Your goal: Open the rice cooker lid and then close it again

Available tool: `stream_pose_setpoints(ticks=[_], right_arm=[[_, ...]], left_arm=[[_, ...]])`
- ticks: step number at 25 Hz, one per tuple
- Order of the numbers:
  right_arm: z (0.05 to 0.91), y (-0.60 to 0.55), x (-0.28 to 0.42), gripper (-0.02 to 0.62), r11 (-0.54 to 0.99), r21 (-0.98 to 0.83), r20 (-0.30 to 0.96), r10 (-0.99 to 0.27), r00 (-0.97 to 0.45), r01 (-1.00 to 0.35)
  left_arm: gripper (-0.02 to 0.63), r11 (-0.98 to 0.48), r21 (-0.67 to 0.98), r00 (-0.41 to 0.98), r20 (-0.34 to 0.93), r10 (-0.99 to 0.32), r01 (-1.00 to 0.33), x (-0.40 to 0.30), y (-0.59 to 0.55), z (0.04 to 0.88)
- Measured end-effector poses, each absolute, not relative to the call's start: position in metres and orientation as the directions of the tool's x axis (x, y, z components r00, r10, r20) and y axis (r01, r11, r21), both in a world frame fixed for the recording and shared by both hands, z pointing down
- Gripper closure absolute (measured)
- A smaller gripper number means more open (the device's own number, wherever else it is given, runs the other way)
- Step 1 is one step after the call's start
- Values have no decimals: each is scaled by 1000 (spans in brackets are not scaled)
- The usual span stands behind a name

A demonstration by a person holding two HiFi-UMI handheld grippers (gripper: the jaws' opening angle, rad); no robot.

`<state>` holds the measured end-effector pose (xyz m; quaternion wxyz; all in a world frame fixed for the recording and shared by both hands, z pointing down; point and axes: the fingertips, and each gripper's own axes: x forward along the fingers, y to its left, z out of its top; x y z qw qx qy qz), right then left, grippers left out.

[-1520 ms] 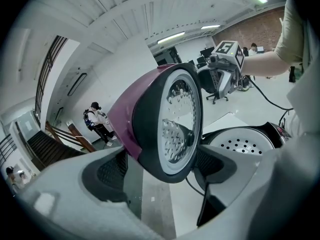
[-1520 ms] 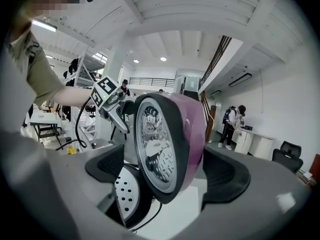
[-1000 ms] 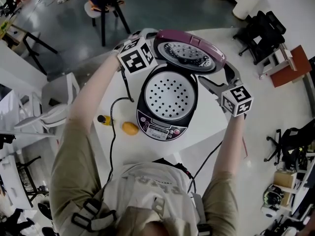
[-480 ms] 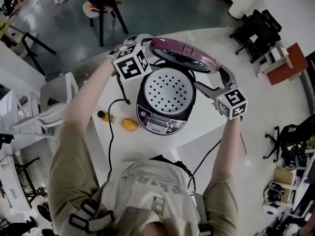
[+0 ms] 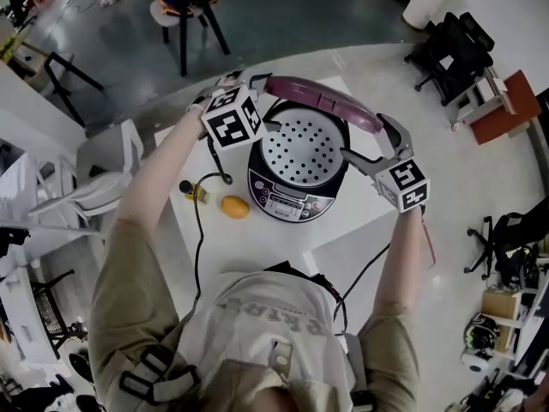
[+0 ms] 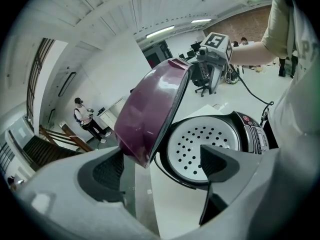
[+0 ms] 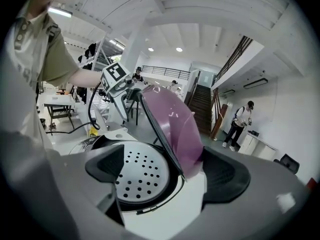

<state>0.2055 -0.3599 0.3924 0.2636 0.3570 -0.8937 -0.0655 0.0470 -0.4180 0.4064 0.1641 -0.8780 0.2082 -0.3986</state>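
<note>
Lab hall. White table [image 5: 257,247]; beyond it stood office chairs [image 5: 455,54] and stool [image 5: 182,11]; staircase [image 7: 204,106] behind; strip lights [image 6: 160,32] overhead.

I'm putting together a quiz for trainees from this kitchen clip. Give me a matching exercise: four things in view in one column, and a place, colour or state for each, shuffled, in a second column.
Column one:
1 lid
2 perforated tray
3 orange round thing
4 control panel

Column two:
a on the table, beside the rice cooker
b purple, tilted half open
c pale, inside the cooker
d on the cooker's front, toward the person

Pairs: 1-b; 2-c; 3-a; 4-d
</note>
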Motion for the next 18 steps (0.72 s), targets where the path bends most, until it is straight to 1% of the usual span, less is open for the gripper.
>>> stream_pose_setpoints(ticks=[4, 8, 18], right_arm=[[400, -347, 200, 129, 750, 293, 430, -657, -619, -593], [412, -334, 201, 128, 756, 296, 462, -649, -605, -584], [429, -309, 191, 127, 776, 265, 471, -622, -625, -573]], left_arm=[[115, -870, -446, 583, 656, -479, -212, 41, -403, 416], [115, -873, -449, 567, 675, -472, -191, 39, -390, 427], [115, -891, -431, 543, 718, -436, -145, 29, -361, 452]])
